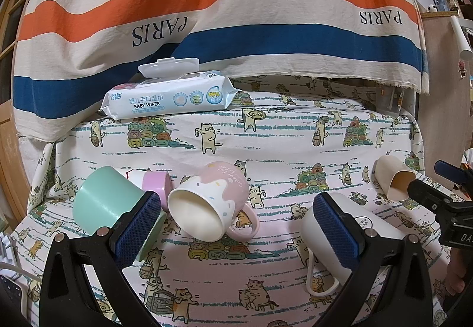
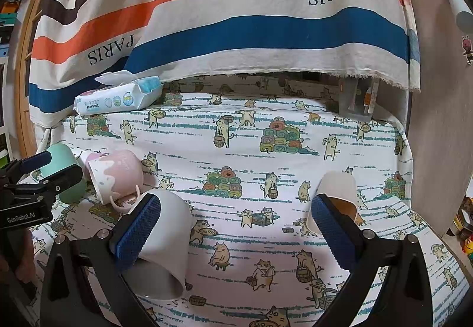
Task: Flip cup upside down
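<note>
Several cups lie on their sides on the cat-print cloth. In the left wrist view, a mint cup (image 1: pixel 103 200) lies at the left, a small pink-rimmed cup (image 1: pixel 156 183) behind it, a pink-and-white mug (image 1: pixel 212 200) in the middle, a white mug (image 1: pixel 366 226) with a thin handle at the right, and a beige cup (image 1: pixel 391 180) further right. My left gripper (image 1: pixel 236 231) is open, fingers astride the pink mug, touching nothing. My right gripper (image 2: pixel 235 234) is open, with the white mug (image 2: pixel 165 241) by its left finger and the beige cup (image 2: pixel 340 194) by its right.
A pack of baby wipes (image 1: pixel 168 99) with its lid open lies at the back left. A striped "PARIS" cloth (image 1: pixel 236 16) hangs behind the table. A wooden panel (image 2: pixel 437 120) stands at the right edge. The left gripper's body (image 2: pixel 32 191) shows at the left of the right wrist view.
</note>
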`<state>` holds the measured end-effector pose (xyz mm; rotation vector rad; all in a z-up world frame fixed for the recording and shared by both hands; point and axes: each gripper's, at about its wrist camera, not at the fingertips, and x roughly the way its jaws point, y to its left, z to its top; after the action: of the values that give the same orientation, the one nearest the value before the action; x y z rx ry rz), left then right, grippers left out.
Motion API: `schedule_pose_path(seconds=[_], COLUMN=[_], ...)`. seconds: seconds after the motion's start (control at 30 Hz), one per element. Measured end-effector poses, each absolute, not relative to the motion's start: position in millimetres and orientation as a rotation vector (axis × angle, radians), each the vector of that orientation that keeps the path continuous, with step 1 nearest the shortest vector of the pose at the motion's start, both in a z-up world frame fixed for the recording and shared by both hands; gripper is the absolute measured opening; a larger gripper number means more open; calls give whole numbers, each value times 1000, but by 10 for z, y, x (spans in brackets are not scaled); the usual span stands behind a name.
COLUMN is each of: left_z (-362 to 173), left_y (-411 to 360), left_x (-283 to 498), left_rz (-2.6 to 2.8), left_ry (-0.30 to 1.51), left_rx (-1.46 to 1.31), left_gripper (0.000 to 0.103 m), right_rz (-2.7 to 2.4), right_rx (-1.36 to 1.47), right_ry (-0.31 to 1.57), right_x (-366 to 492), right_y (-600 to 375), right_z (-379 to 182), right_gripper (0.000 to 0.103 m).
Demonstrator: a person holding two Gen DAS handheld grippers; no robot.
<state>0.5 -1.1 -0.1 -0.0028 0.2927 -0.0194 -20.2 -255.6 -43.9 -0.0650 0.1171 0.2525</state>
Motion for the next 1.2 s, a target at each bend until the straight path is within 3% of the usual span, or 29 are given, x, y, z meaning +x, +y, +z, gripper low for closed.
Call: schedule_pose_path(seconds=[1.2], left_z=[16], left_y=[4], left_x=[-29], left_rz=[-15], left_ry=[282], left_rx=[-14], left_gripper=[102], right_rz=[288], right_rx=[3], right_ry=[185], right_x=[-110], right_y=[-2629], right_z=[-465], right_gripper=[103])
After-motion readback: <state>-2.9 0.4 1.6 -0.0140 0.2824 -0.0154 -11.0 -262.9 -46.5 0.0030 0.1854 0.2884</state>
